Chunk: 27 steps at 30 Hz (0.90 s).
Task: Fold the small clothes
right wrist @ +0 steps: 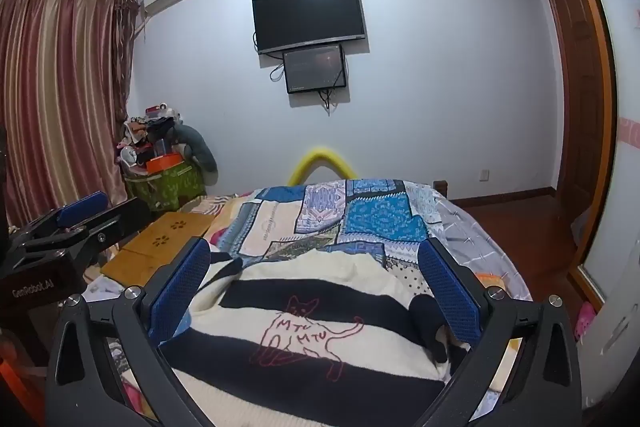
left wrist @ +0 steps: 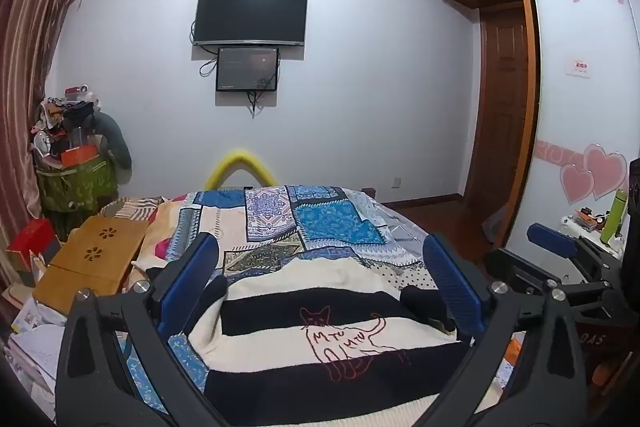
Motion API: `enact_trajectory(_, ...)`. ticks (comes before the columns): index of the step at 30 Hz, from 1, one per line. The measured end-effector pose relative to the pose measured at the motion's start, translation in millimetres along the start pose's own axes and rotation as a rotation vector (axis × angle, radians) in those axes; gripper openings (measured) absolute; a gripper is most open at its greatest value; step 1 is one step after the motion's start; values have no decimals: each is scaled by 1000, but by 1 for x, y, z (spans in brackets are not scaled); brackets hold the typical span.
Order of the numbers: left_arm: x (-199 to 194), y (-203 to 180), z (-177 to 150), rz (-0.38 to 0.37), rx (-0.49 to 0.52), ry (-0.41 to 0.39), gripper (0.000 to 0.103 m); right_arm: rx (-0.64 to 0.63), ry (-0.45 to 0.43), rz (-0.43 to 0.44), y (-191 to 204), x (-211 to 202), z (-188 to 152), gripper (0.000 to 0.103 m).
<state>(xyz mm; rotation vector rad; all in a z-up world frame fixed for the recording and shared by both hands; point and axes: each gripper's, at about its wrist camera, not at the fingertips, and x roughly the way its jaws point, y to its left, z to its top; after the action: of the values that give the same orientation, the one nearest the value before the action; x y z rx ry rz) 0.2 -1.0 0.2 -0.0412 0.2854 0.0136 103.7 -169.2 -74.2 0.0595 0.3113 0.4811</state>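
— So, where is the sweater (left wrist: 320, 343) right now?

— Spread on the bed (left wrist: 400, 231), directly ahead of and below both grippers. It is cream with black stripes, and a red cat outline faces up. Its far edge bunches into a soft ridge, and a black cuff lies close to the right-hand finger of each gripper.

— And the grippers themselves?

— The left gripper (left wrist: 320, 287) is spread wide and holds nothing; its blue pads (left wrist: 192, 279) frame the sweater without pinching it. The right gripper (right wrist: 316, 291) is equally wide and empty, just beside the left one.

— How would you do the first fold well?

— I'd judge nothing is folded yet. Flatten that bunched far edge first, or the crease will come out crooked. Then lower each gripper to an outer edge, one on each side, and pinch only the sweater's knit. The patchwork quilt (left wrist: 280, 223) lies straight underneath, so a deep bite could catch both layers.

— Anything nearby to mind?

— A wooden tray (left wrist: 96, 255) sits off to the left of the left gripper, near the sweater's side. Sweep the sleeve inward, away from it, and tuck the cuff before folding across.
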Motion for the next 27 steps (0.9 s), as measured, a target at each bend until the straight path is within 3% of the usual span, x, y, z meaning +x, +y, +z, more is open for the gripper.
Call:
enact_trajectory(3, -4, -9, -1, 3, 30, -15, 103, -2, 7, -4, -1, 2, 1, 103)
enact_trajectory(4, -7, 1, 0, -21, -21, -20, 103, -1, 5, -5, -1, 2, 2, 103)
enact_trajectory(7, 0, 9, 1, -37, -24, 16, 103, 2, -1, -5, -2, 0, -1, 103)
enact_trajectory(13, -1, -2, 1, -24, 10, 8, 103, 12, 18, -2, -3, 3, 1, 103)
enact_trajectory(27, 6, 5, -3, -25, -15, 5, 103, 12, 17, -4, -2, 4, -1, 103)
